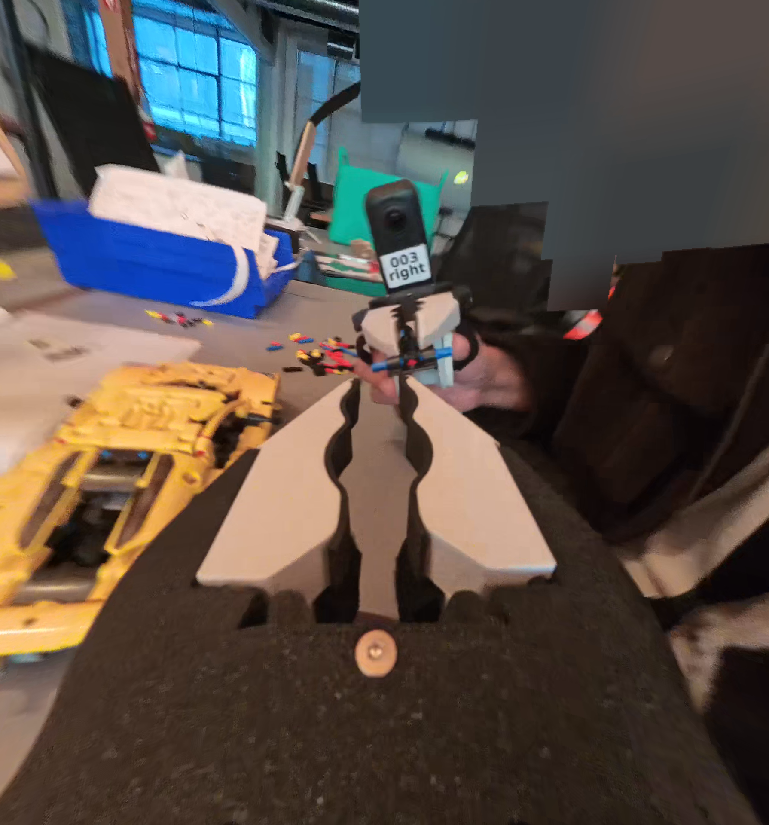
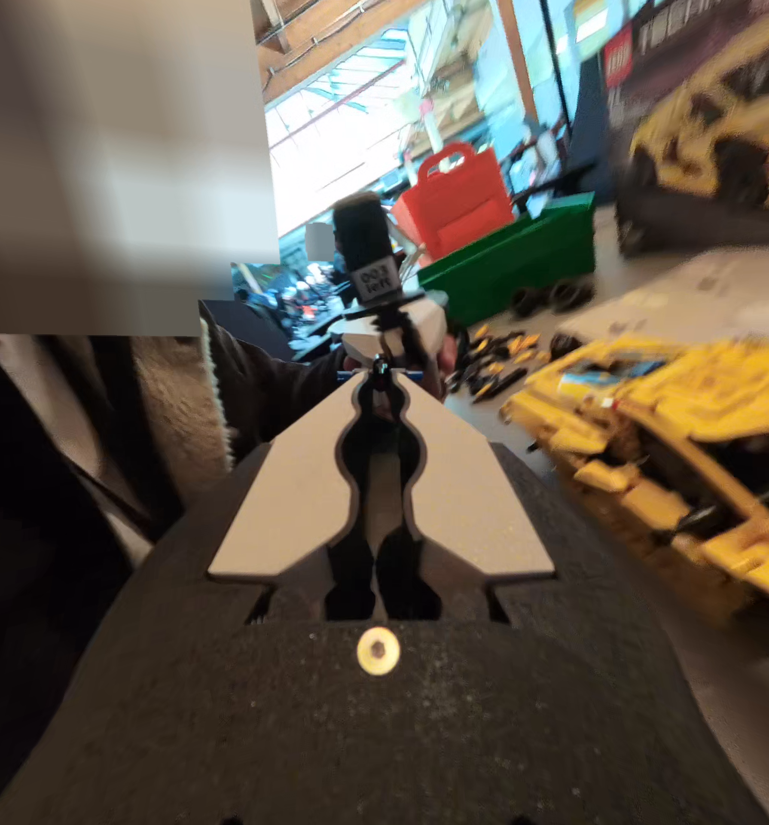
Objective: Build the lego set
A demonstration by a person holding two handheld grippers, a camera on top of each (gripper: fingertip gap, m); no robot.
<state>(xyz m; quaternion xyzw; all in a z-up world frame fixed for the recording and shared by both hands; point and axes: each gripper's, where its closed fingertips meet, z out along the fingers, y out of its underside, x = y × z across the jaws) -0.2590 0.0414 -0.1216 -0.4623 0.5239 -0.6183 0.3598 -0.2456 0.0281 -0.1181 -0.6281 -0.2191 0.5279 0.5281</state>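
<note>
Right hand-held gripper (image 2: 380, 379) pinches small piece (image 2: 380, 367) — midair.

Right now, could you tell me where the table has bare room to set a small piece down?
Bare grey table lies between the blue bin, the scattered small pieces and the yellow car model. It is crowded around those loose pieces and by the black and yellow parts near the green bin. White papers cover the table behind the car.

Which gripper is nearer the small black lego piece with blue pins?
Right. The right gripper is shut on the small black lego piece with blue pins. The left gripper is open and faces it, with its fingertips just short of it.
</note>
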